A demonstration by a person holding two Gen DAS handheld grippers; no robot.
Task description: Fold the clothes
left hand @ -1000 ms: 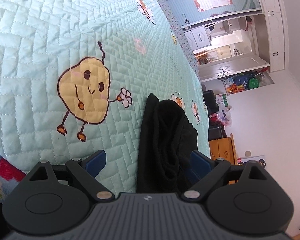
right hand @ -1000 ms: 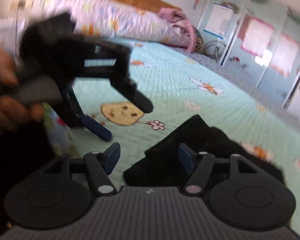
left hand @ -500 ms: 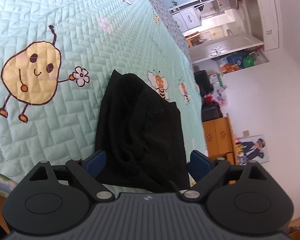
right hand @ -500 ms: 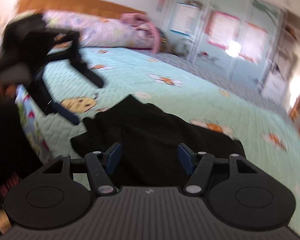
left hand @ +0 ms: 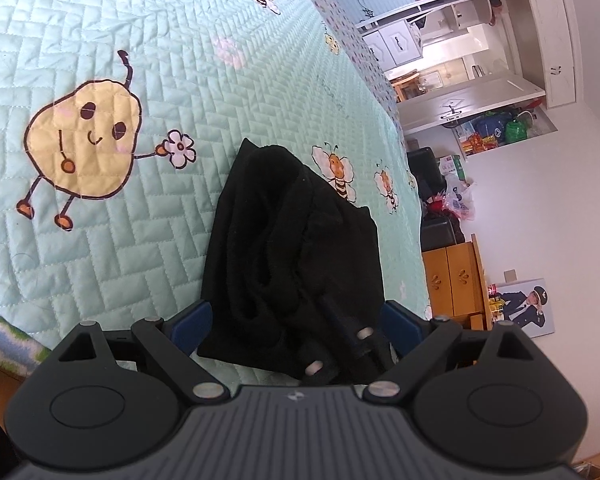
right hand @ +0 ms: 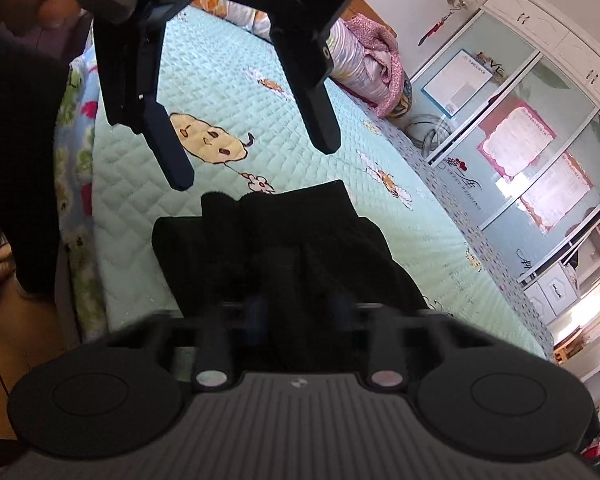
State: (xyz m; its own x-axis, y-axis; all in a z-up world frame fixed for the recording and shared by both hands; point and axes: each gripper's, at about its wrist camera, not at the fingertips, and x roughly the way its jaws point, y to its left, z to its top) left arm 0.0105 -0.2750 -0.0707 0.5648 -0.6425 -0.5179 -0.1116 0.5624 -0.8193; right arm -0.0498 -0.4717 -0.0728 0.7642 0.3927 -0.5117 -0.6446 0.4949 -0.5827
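Observation:
A crumpled black garment (left hand: pixel 292 240) lies on the mint quilted bedspread (left hand: pixel 148 240) near the bed's edge. My left gripper (left hand: pixel 294 316) hangs open above the garment's near end, its blue pads (left hand: pixel 190 322) apart and touching nothing. In the right wrist view the left gripper (right hand: pixel 255 164) hovers open over the quilt past the black garment (right hand: pixel 300 224). My right gripper (right hand: pixel 296 300) has its jaws closing on a fold of the garment's near edge, with black cloth between the fingers. The right gripper (left hand: pixel 340 344) also shows in the left wrist view, buried in the cloth.
A yellow pear cartoon (left hand: pixel 84 144) and bee prints (left hand: pixel 336 168) mark the quilt. Rolled pink bedding (right hand: pixel 364 56) lies at the head of the bed. Wardrobe doors (right hand: pixel 520 140) stand beyond the bed. A wooden cabinet (left hand: pixel 452 276) is past the bed's edge. A hand (right hand: pixel 56 12) holds the left gripper.
My right gripper has rolled, dropped onto the garment's near edge and closed on the cloth. Its fingers now show in the left wrist view. The left gripper stays open.

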